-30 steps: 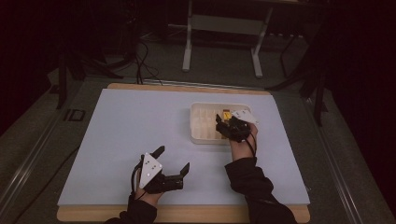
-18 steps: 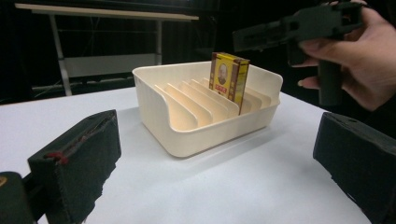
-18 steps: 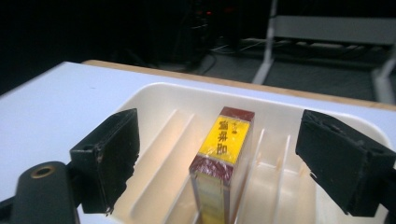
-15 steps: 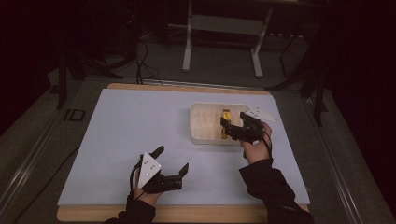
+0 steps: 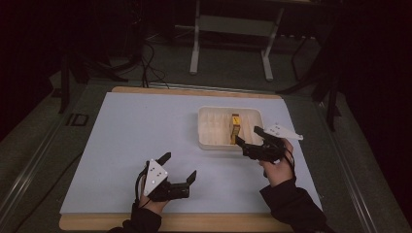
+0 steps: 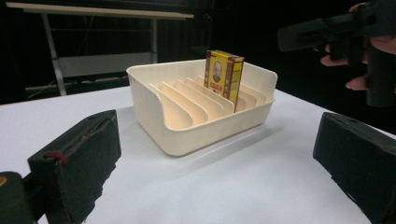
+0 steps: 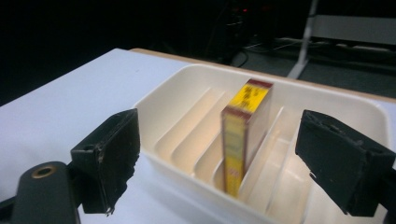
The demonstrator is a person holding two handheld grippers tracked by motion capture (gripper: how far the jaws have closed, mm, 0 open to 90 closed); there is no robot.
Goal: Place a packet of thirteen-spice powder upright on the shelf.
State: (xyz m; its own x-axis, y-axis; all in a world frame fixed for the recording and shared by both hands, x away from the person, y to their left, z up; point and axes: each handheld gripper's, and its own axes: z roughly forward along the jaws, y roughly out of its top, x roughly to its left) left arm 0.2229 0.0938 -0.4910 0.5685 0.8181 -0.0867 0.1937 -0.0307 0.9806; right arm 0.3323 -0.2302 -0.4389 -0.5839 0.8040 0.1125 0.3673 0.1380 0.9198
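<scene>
yellow box (image 7: 243,140): upright in slotted cream tray (image 5: 214,141) | left gripper (image 5: 177,167): fingers released | right gripper (image 5: 248,137): fingers released

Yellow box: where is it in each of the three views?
High view: yellow box right of centre, upright in the cream tray.
Left gripper view: upper centre, near the tray's far end.
Right gripper view: centre, between dividers.
Shared landmark: the cream tray.

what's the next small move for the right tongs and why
Probably draw the right tongs a little farther back from the tray. The yellow box stands upright in a slot between dividers, untouched, and the jaws are open and empty just outside the rim, so the placing looks done. The left tongs rest open on the table.
</scene>
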